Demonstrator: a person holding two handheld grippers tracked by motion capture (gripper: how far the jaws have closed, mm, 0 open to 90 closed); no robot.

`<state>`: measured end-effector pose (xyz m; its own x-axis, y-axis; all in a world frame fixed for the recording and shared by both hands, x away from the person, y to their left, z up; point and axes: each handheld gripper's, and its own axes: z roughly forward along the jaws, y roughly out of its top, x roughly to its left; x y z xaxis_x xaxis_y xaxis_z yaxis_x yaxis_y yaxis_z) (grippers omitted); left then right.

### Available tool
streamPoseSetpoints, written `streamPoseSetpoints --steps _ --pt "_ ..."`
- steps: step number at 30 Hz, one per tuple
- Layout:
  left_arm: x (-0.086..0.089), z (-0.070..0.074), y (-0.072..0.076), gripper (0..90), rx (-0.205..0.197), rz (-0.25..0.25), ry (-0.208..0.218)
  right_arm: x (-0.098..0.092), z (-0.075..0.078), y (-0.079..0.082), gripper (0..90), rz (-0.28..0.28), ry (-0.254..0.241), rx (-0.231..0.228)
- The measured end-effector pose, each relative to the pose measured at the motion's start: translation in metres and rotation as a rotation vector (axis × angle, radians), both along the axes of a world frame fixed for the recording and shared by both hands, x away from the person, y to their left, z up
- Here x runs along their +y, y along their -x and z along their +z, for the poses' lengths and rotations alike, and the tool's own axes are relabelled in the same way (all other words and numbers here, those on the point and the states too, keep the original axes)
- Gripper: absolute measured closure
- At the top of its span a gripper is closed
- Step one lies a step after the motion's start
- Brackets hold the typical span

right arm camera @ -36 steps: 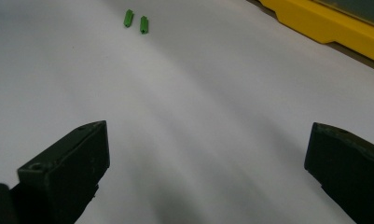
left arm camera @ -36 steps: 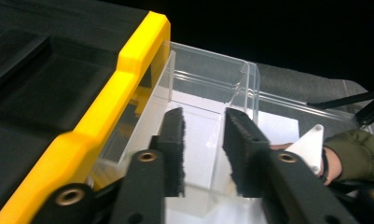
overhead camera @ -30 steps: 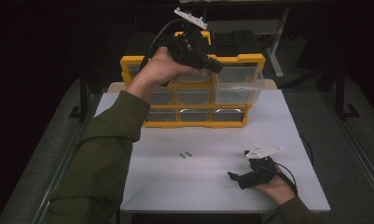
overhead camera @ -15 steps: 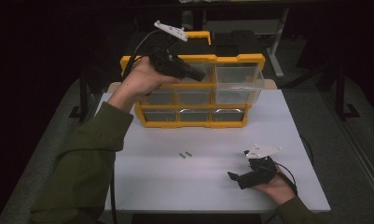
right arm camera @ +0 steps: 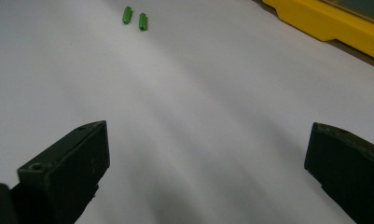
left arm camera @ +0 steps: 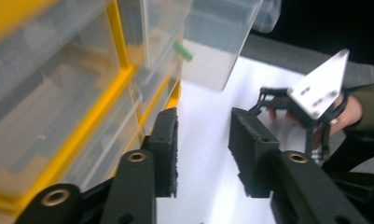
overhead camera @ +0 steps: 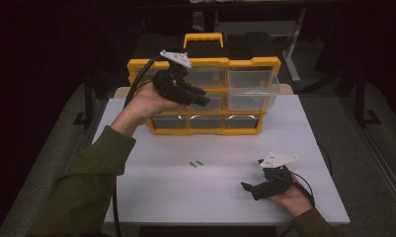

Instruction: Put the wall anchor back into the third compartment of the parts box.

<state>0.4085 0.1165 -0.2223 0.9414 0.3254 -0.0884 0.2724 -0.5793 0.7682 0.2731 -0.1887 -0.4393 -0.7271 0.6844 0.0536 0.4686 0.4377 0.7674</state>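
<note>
Now left claw (left arm camera: 203, 154) parted, beside yellow organizer (overhead camera: 205, 129)

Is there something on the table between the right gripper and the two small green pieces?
Nothing visible stands in the way. The right gripper rests on the white table with its jaws open toward the two green pieces, and in the right gripper view there is bare table surface between them. The yellow drawer cabinet stands farther back.
</note>
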Motion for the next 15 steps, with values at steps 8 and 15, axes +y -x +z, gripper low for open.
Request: streamPoseSetpoints --steps 8,15 --pt "0.005 -0.027 0.006 46.1 0.011 0.032 -0.018 0.0 0.0 0.0 0.0 0.001 -0.001 0.001" --pt "0.012 -0.052 0.011 32.8 0.012 0.053 -0.021 0.0 0.0 0.0 0.0 0.004 -0.002 -0.003"
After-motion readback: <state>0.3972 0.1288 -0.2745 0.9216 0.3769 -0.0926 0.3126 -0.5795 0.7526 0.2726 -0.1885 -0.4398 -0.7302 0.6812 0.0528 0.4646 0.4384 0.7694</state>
